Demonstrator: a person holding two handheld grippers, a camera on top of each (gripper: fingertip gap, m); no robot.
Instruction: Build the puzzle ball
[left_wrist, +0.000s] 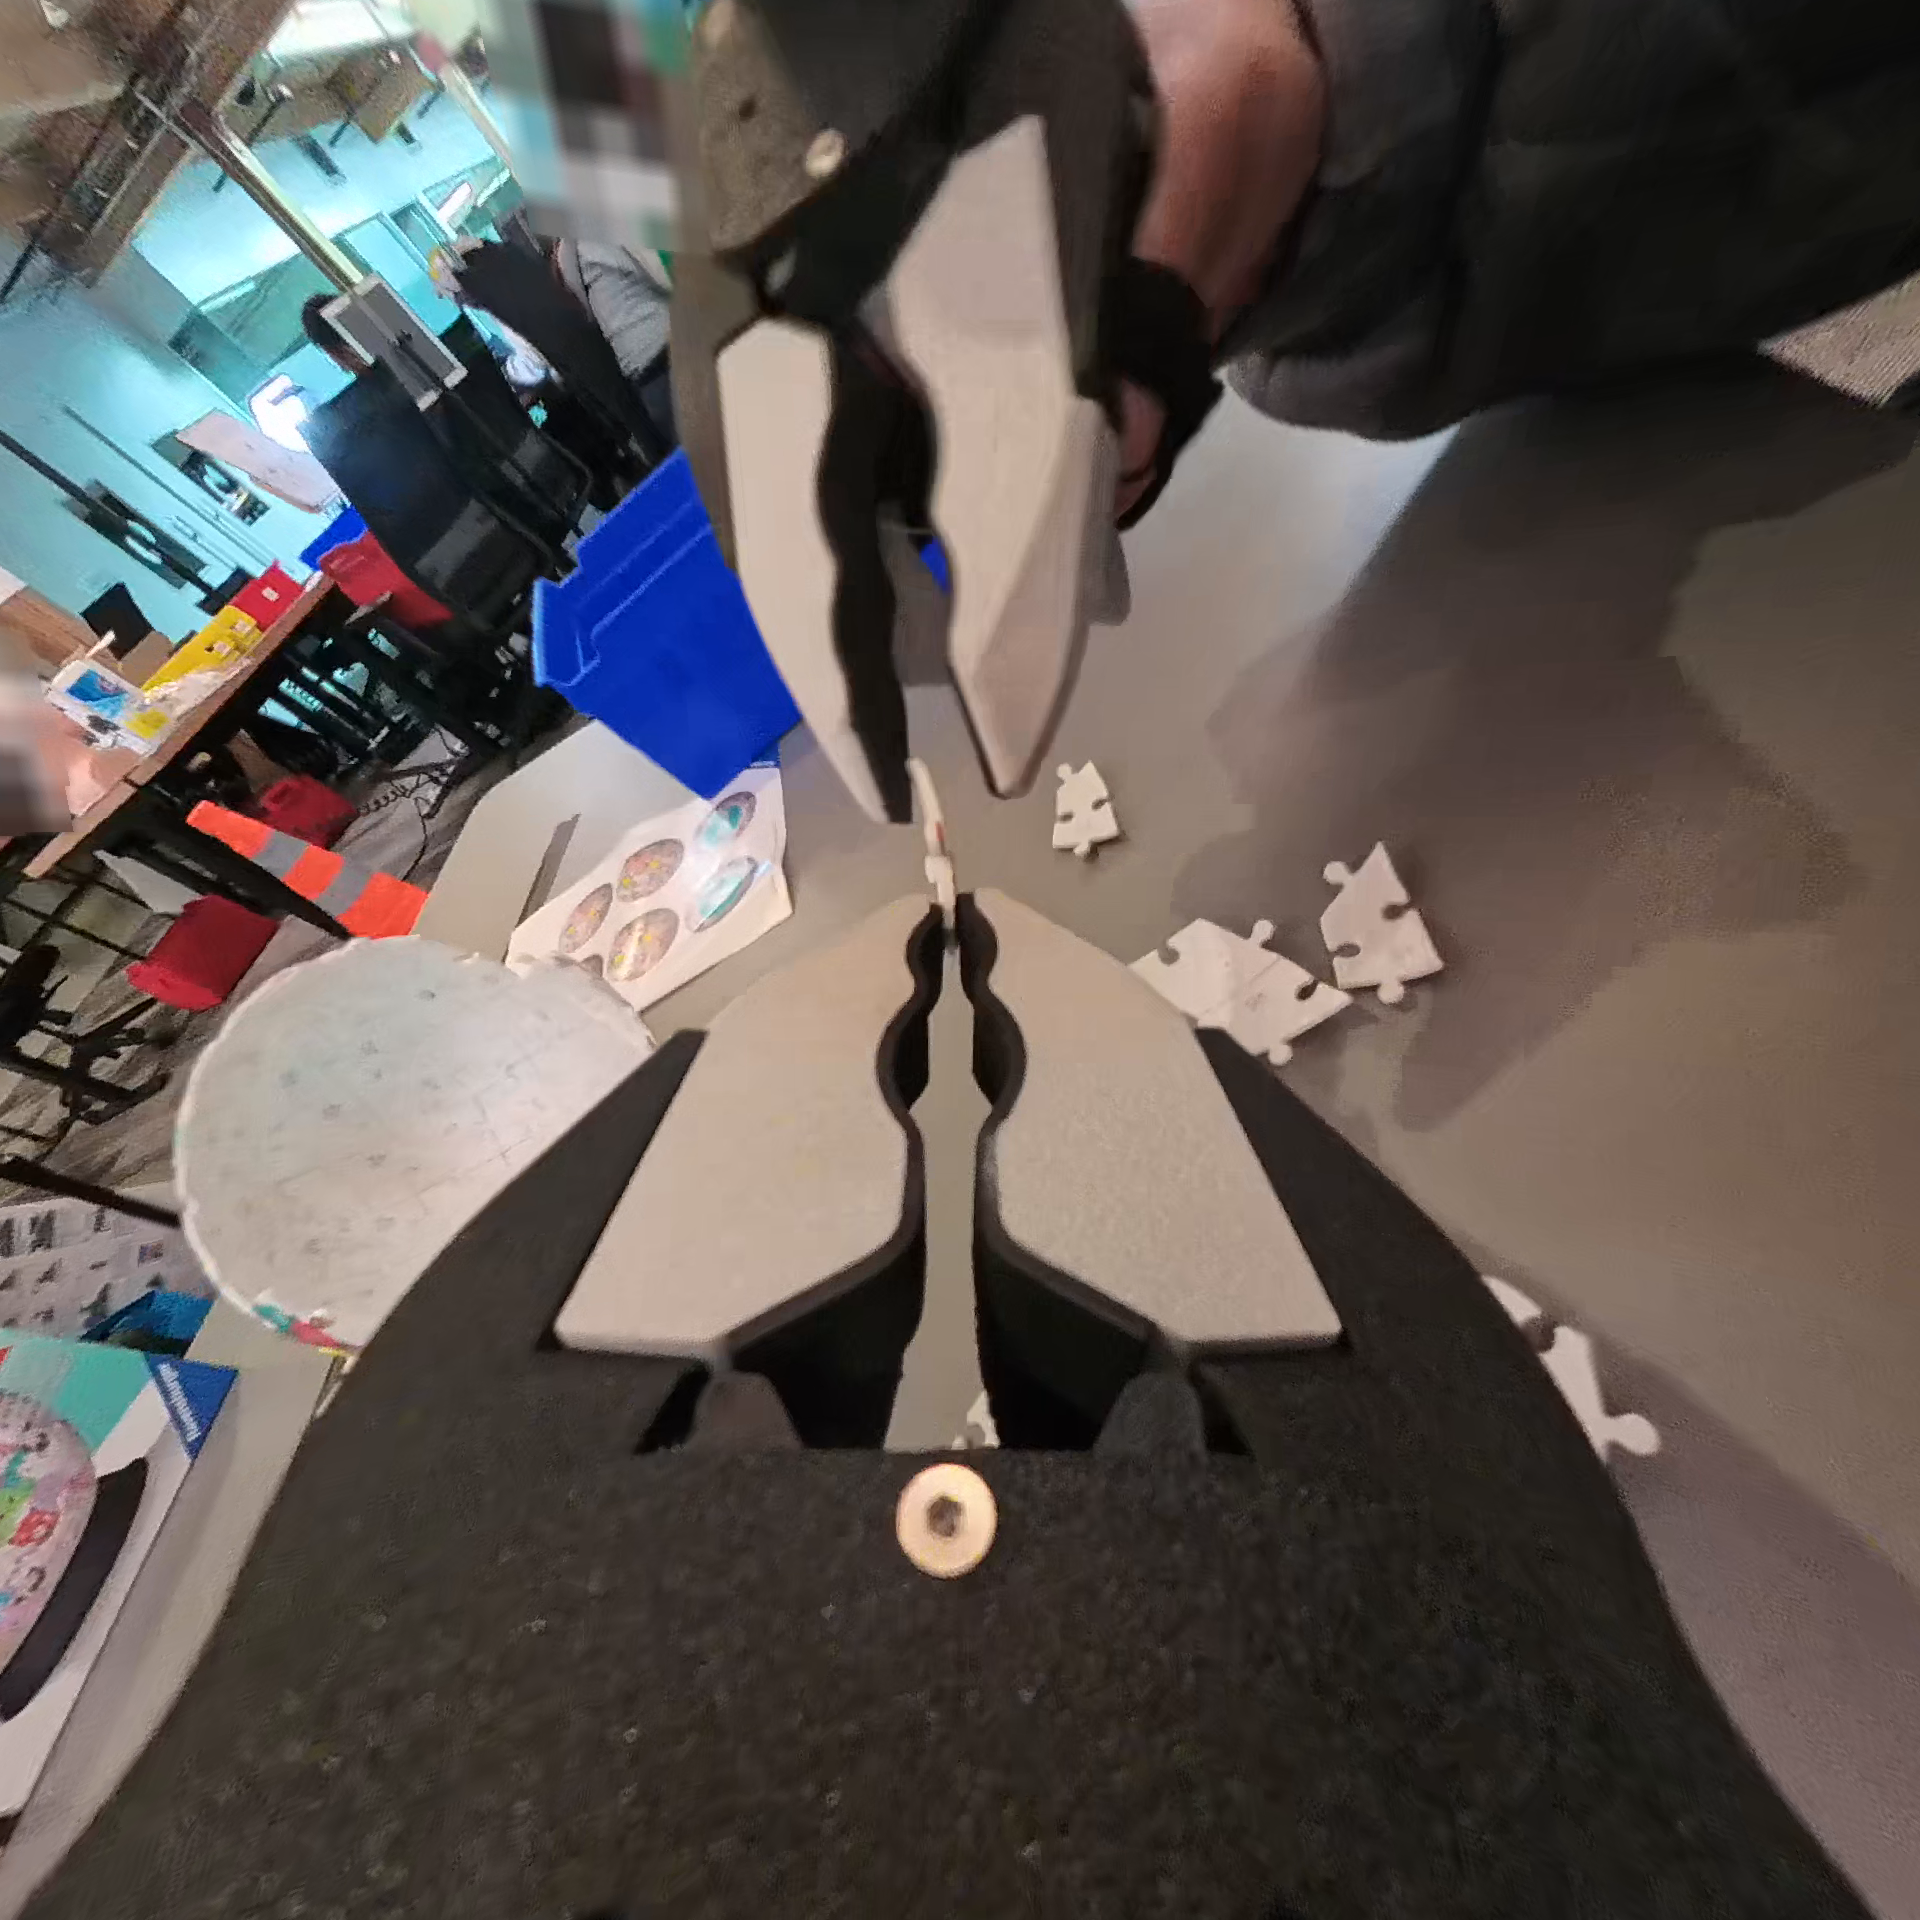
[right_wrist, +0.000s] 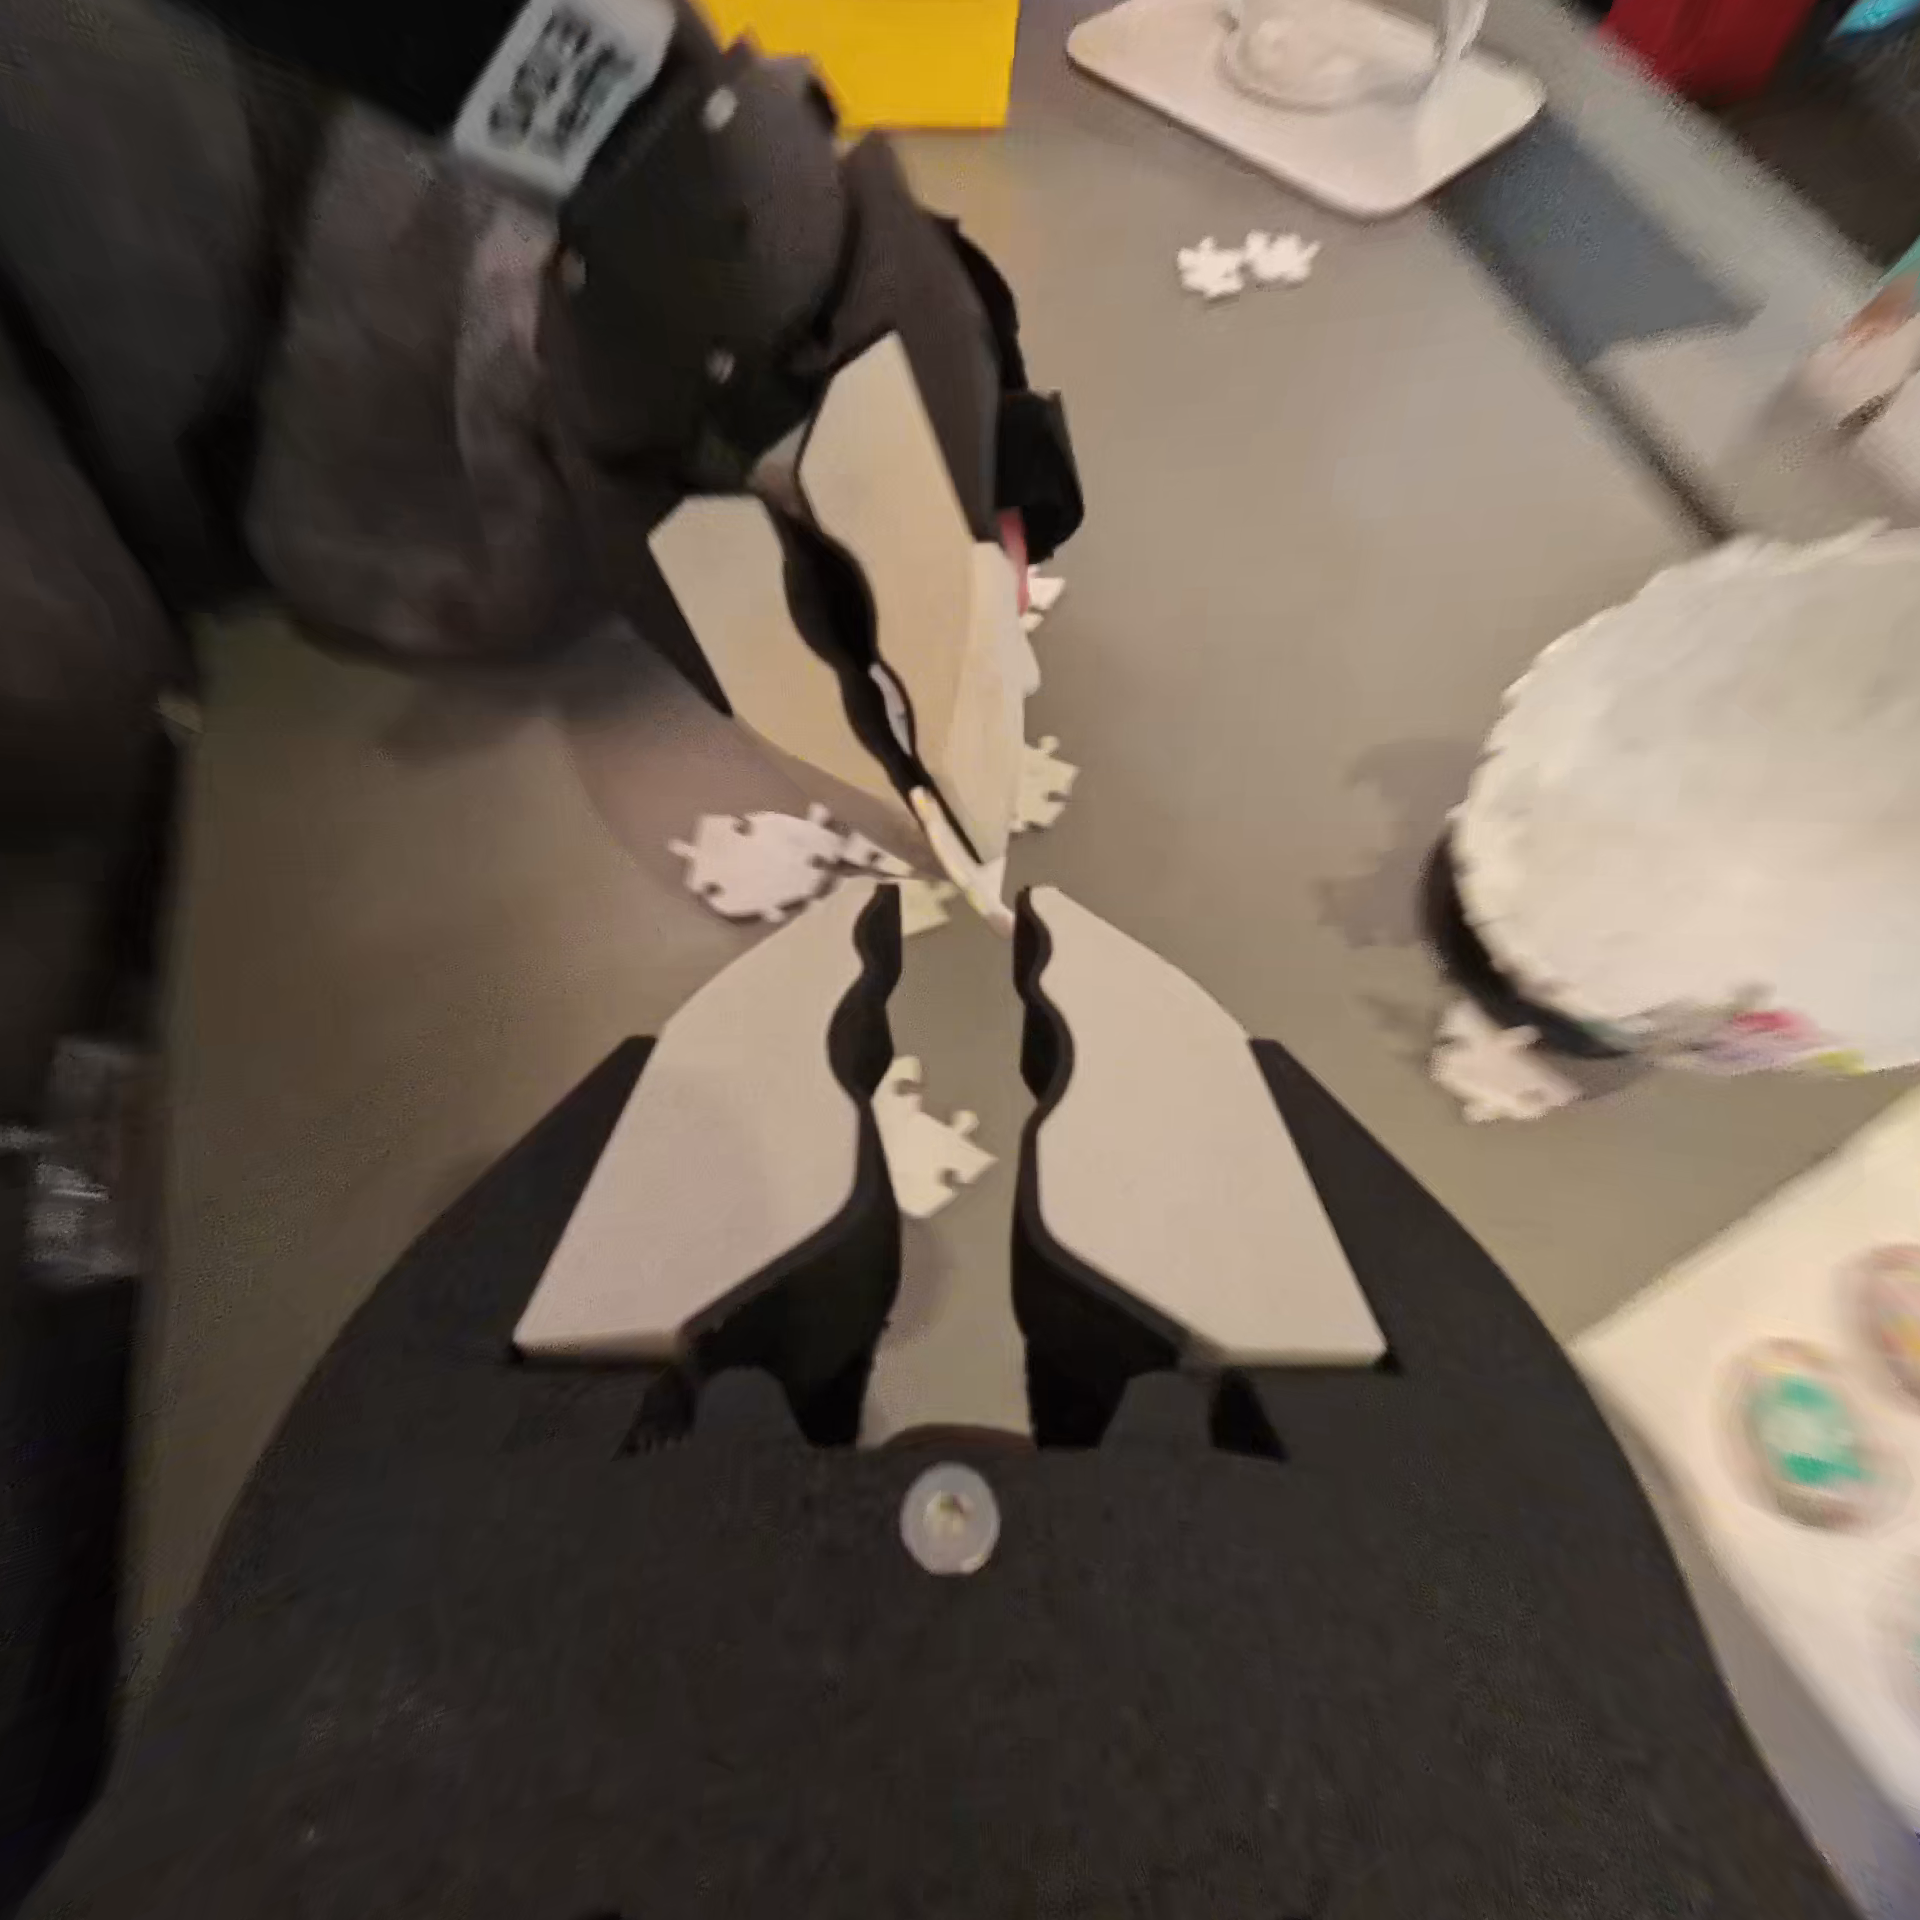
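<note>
Here two grippers meet: left gripper pinches one puzzle piece, right gripper spread.

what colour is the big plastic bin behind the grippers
Blue bin; it shows best in the left wrist view.

Grey table with white puzzle pieces scattered at right of frame. Both grippers have pale grey fingers on black speckled bodies. At left, a white half-built puzzle ball; behind it, a bright blue bin and an orange cone with a grey band.
</note>
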